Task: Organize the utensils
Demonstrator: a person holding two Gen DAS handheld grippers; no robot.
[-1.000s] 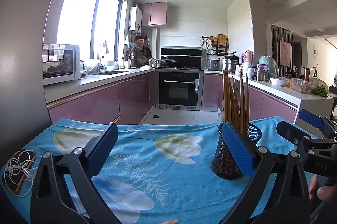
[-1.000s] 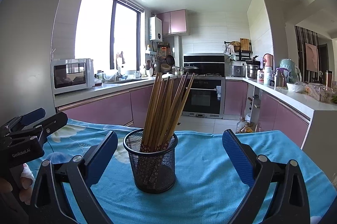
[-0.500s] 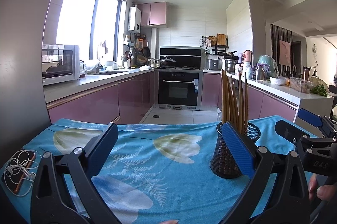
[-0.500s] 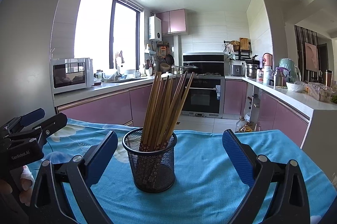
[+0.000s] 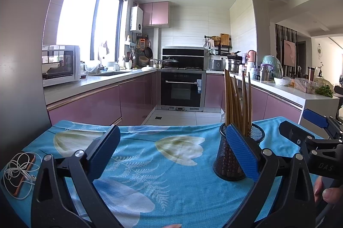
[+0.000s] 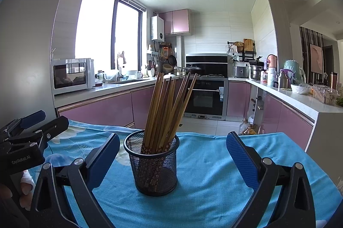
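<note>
A black mesh holder (image 6: 153, 166) stands upright on the blue floral tablecloth (image 6: 210, 166), filled with several brown chopsticks (image 6: 167, 108). My right gripper (image 6: 171, 161) is open and empty, with the holder just ahead between its fingers, nearer the left one. My left gripper (image 5: 171, 155) is open and empty over the cloth; the holder (image 5: 227, 163) and chopsticks (image 5: 235, 101) sit behind its right finger. Each gripper shows in the other's view: the right gripper (image 5: 310, 133) at the right edge, the left gripper (image 6: 27, 127) at the left edge.
A phone with tangled white earphones (image 5: 20, 170) lies at the cloth's left edge. Beyond the table are pink kitchen cabinets, an oven (image 5: 182, 91), a microwave (image 5: 60, 65) and a cluttered counter (image 5: 289, 86) on the right.
Both views have shifted only slightly; the holder sits a touch further left in each. Both grippers stay open and empty.
</note>
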